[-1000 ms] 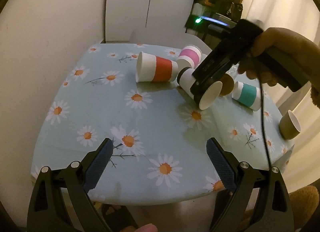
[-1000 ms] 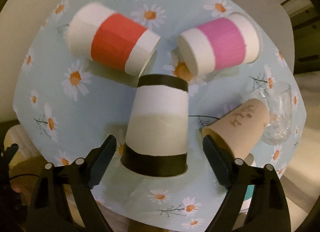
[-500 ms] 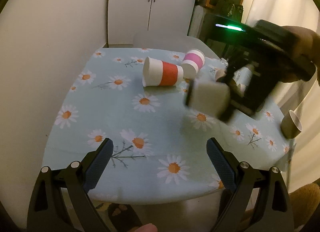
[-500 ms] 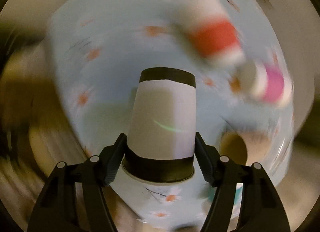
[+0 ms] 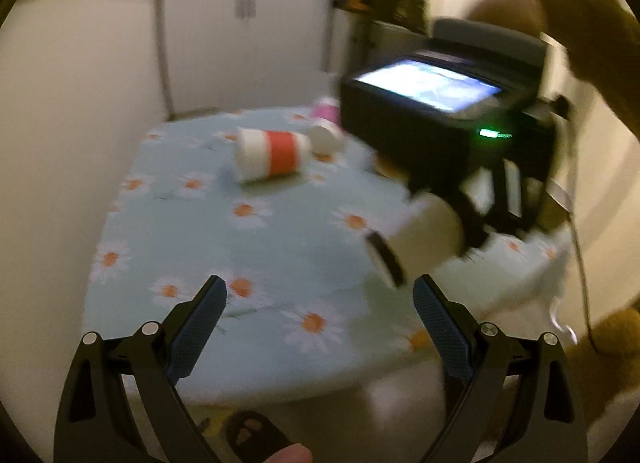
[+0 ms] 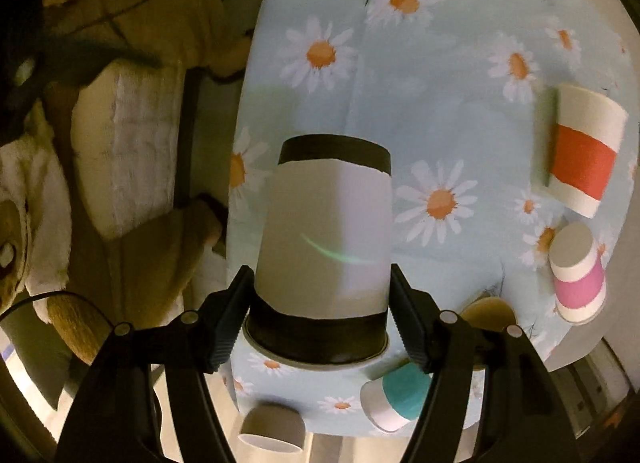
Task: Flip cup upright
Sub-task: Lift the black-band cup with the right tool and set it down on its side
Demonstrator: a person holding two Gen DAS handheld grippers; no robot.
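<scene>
One black-banded white cup [image 6: 324, 239] is clamped near its rim by the right hand-held gripper [image 6: 320, 303] and held above the daisy-patterned surface [image 6: 440, 75]. Four other cups are counted lying there: red-banded [image 6: 580, 151], pink-banded [image 6: 578, 279], teal-banded [image 6: 396, 399] and brown [image 6: 486, 309]. A fifth, plain cup [image 6: 272, 427] is seen at the edge. The left hand-held gripper [image 5: 320, 313] is spread wide with nothing in it.
</scene>
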